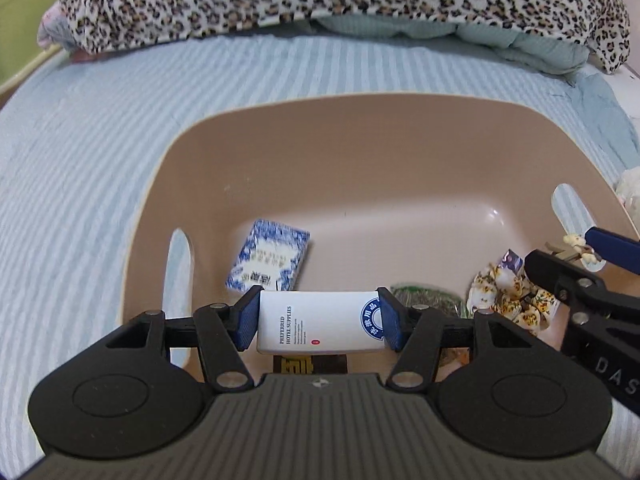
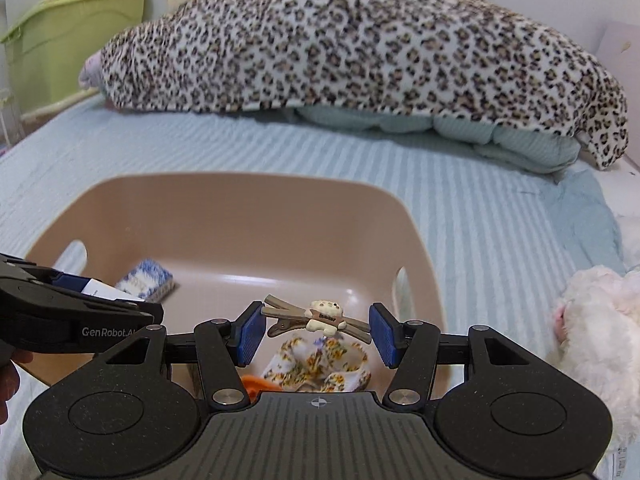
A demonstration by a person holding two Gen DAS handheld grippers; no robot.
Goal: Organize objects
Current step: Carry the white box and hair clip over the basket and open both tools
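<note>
A beige plastic bin (image 1: 360, 132) stands on the striped bed; it also shows in the right wrist view (image 2: 240, 200). My left gripper (image 1: 319, 322) is shut on a white hotel-supplies box (image 1: 320, 326) and holds it over the bin's near side. My right gripper (image 2: 316, 330) is shut on a brown hair clip with a small bear (image 2: 320, 316), also over the bin. In the bin lie a blue patterned box (image 1: 268, 262), a floral cloth (image 1: 508, 300) and a green packet (image 1: 428, 300).
A leopard-print blanket (image 2: 360, 48) over a pale green quilt (image 2: 500, 136) fills the far side of the bed. A green storage box (image 2: 68, 40) stands at the far left. A white plush toy (image 2: 596, 320) lies right of the bin.
</note>
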